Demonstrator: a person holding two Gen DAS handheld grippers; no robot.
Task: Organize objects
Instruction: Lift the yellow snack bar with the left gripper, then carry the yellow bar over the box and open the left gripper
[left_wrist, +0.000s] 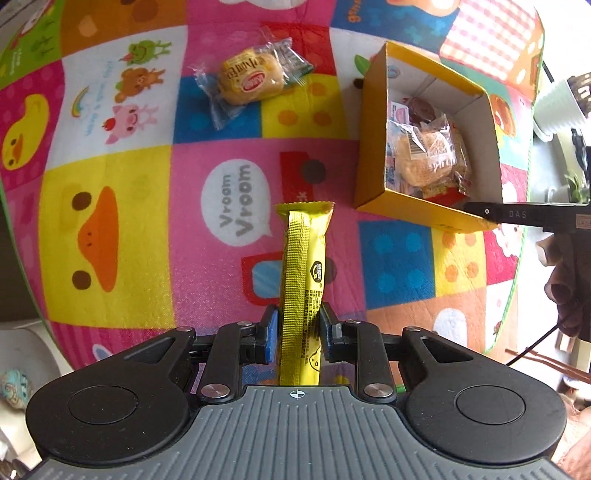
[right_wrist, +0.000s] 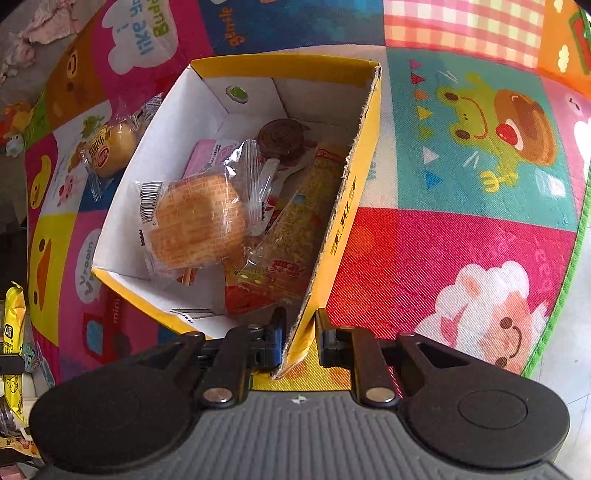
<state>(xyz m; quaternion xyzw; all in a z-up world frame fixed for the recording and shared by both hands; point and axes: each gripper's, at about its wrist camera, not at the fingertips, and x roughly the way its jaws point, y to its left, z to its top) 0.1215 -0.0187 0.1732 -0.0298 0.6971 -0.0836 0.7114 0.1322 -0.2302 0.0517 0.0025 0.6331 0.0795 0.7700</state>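
My left gripper (left_wrist: 298, 319) is shut on a long yellow snack stick (left_wrist: 301, 258) and holds it above the colourful play mat. A wrapped bun (left_wrist: 251, 77) lies on the mat further ahead; it also shows in the right wrist view (right_wrist: 110, 147). The yellow cardboard box (left_wrist: 373, 129) stands to the right and holds several wrapped snacks (left_wrist: 428, 158). My right gripper (right_wrist: 300, 328) is shut on the near right wall of the box (right_wrist: 343, 206), one finger inside and one outside. Inside are a wrapped bun (right_wrist: 195, 221), a red-yellow snack packet (right_wrist: 291, 236) and a chocolate biscuit (right_wrist: 280, 138).
The patchwork play mat (left_wrist: 110, 229) covers the surface; its green edge (right_wrist: 576, 240) runs along the right. A white ribbed pot (left_wrist: 557, 107) stands beyond the mat at the far right. Small toys and clutter (right_wrist: 14, 140) sit off the mat's left side.
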